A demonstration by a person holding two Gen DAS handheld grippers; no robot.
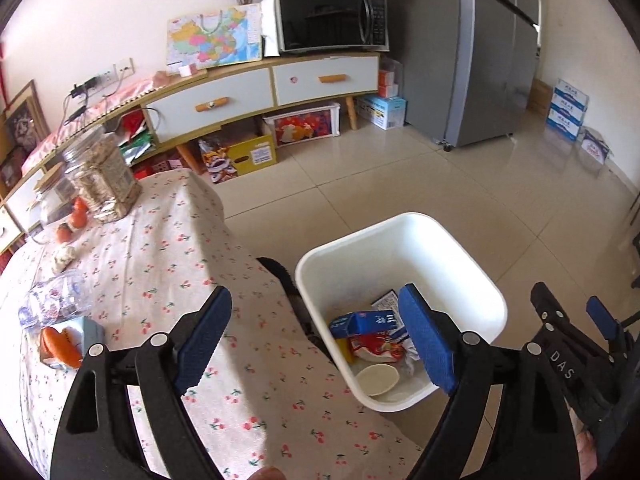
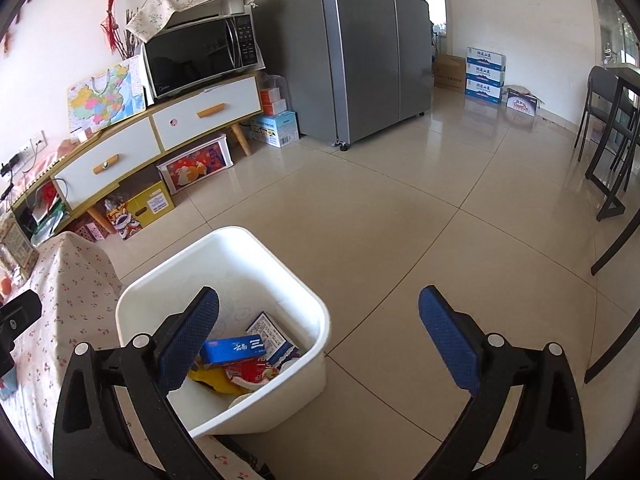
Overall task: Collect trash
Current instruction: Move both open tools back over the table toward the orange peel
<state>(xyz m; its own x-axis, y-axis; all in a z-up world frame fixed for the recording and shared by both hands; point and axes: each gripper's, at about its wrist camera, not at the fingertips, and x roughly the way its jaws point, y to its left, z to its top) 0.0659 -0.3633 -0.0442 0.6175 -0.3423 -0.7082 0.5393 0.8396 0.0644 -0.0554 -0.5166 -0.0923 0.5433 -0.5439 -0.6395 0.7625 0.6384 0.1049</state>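
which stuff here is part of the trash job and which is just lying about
Job: white plastic bin, blue carton inside it, red wrapper inside it, crumpled clear plastic bag on the table.

Lying about: clear jar of snacks, oranges, black microwave, grey fridge.

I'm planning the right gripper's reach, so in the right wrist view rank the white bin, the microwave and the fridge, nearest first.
From the right gripper:
1. White bin, on the floor just below, left of centre.
2. Microwave, on the cabinet, far left.
3. Fridge, at the back; close to the microwave's range, so this order is uncertain.
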